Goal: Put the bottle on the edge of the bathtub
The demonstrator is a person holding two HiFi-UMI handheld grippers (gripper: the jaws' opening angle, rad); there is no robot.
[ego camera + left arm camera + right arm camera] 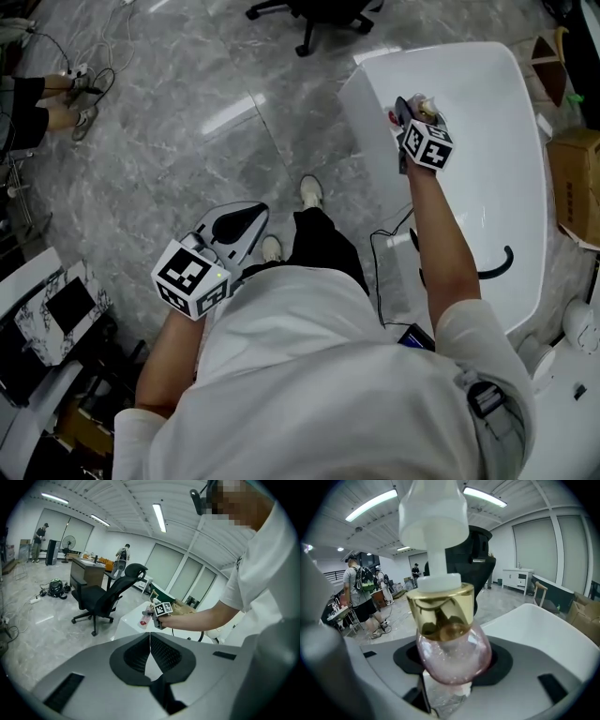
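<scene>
A pump bottle (452, 660) with a clear pink body, gold collar and white pump head stands between the pads of my right gripper (452, 672), which is shut on it. In the head view the right gripper (405, 117) holds the bottle (413, 106) over the near left rim of the white bathtub (361, 103). The left gripper view shows the same bottle (146, 617) from afar, above the tub's corner (127, 620). My left gripper (246, 214) hangs by the person's left hip, over the floor. Its jaws meet at the tips (150, 637) with nothing between them.
A black office chair (319, 14) stands beyond the tub's far end. Cardboard boxes (577, 183) sit to the tub's right. A black cable (497, 267) lies inside the tub. A marbled box (56, 309) is at the left. People stand in the background (358, 592).
</scene>
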